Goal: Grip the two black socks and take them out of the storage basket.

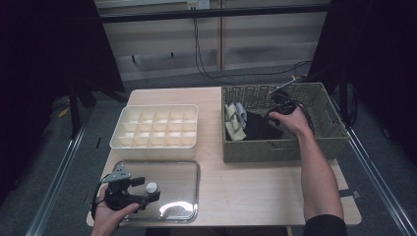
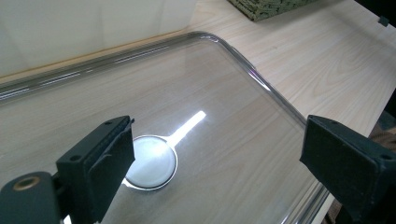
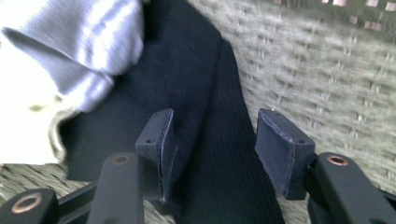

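Right gripper view: the right gripper [image 3: 215, 154] is hovering with parted jaws, gripping nothing, over the black cloth [image 3: 196, 84] lying directly beneath; the basket [image 3: 317, 74] wall is rising close ahead, leaving little room.

No readable text or labels

on the tabletop [image 1: 246, 182], a compartment box [image 1: 156, 127] sat at the left, behind a flat tray [image 1: 182, 169] near the front edge. a woven basket [image 1: 282, 147] stood to the right, with folded cloths [image 1: 246, 123] lying inside.
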`<move>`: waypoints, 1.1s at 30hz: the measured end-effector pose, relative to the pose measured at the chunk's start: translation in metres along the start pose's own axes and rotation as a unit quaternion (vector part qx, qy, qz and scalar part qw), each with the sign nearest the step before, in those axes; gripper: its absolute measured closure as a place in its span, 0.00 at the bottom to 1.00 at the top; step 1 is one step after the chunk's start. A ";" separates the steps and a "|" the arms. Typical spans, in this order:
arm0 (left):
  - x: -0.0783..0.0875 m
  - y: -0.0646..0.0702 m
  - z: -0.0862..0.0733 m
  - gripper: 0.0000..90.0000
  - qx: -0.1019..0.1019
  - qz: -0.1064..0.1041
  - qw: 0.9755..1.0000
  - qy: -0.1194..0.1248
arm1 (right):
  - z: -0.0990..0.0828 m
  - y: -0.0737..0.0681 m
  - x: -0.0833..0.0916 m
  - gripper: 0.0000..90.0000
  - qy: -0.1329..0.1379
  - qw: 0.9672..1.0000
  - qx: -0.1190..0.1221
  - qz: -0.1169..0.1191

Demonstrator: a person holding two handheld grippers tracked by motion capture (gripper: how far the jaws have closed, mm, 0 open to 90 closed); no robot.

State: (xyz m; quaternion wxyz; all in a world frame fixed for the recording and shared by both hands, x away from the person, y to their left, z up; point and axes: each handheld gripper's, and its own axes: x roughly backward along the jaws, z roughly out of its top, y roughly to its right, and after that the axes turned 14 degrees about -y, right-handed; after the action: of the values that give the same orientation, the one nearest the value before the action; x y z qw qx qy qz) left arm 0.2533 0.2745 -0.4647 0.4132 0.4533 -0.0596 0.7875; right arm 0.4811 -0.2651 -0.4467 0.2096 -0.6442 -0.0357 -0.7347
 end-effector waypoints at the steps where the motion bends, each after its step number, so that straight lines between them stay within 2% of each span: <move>1: 0.001 0.001 -0.001 0.10 0.001 0.001 1.000 0.001 | 0.000 0.001 -0.002 0.53 -0.010 1.000 -0.004 -0.007; 3: 0.001 0.000 -0.002 0.10 0.000 0.001 1.000 0.002 | -0.001 0.003 -0.008 0.55 -0.032 0.999 -0.012 -0.014; 5: 0.002 0.001 -0.002 0.10 0.001 0.001 1.000 0.002 | -0.001 0.005 -0.010 0.61 -0.046 0.998 -0.024 -0.027; 7: 0.003 0.001 -0.003 0.10 0.000 0.002 1.000 0.002 | -0.001 0.005 -0.012 0.61 -0.054 0.998 -0.029 -0.033; 10: 0.004 0.001 -0.004 0.10 0.001 -0.001 1.000 0.004 | -0.001 0.004 -0.017 0.57 -0.073 0.996 -0.025 -0.047; 12: 0.004 0.001 -0.004 0.10 -0.002 -0.001 1.000 0.002 | -0.001 0.003 -0.021 0.51 -0.084 0.996 -0.022 -0.035; 13: 0.004 0.001 -0.004 0.10 -0.002 -0.002 1.000 0.002 | -0.001 0.002 -0.025 0.51 -0.100 0.994 -0.017 -0.037; 14: 0.004 0.001 -0.004 0.10 -0.002 -0.002 1.000 0.003 | 0.000 0.001 -0.026 0.52 -0.103 0.994 -0.008 -0.045; 16: 0.004 0.001 -0.004 0.10 0.000 -0.002 1.000 0.003 | 0.000 0.000 -0.025 0.59 -0.103 0.994 -0.014 -0.044; 18: 0.004 0.002 -0.004 0.10 -0.001 -0.001 1.000 0.002 | 0.000 0.000 -0.024 0.75 -0.105 0.993 -0.015 -0.046; 19: 0.004 0.002 -0.004 0.10 -0.001 -0.002 1.000 0.003 | 0.000 0.000 -0.022 0.85 -0.103 0.994 -0.014 -0.043; 21: 0.004 0.002 -0.004 0.10 0.000 -0.001 1.000 0.003 | 0.000 0.001 -0.021 0.90 -0.100 0.994 -0.016 -0.032; 24: 0.004 0.001 -0.004 0.10 0.001 0.001 1.000 0.003 | 0.000 0.000 -0.017 0.92 -0.089 0.996 -0.015 -0.027; 28: 0.004 0.001 -0.005 0.10 0.001 0.003 1.000 0.004 | -0.002 0.002 -0.005 0.92 -0.047 0.999 -0.027 0.003; 33: 0.004 0.002 -0.004 0.10 0.000 0.003 1.000 0.003 | -0.004 0.001 0.010 0.92 -0.003 0.999 -0.017 0.047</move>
State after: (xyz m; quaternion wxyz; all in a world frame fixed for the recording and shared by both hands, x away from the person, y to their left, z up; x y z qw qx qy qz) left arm 0.2485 0.2773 -0.4634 0.4110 0.4511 -0.0598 0.7899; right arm 0.4769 -0.2698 -0.4383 0.2335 -0.6508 0.0065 -0.7224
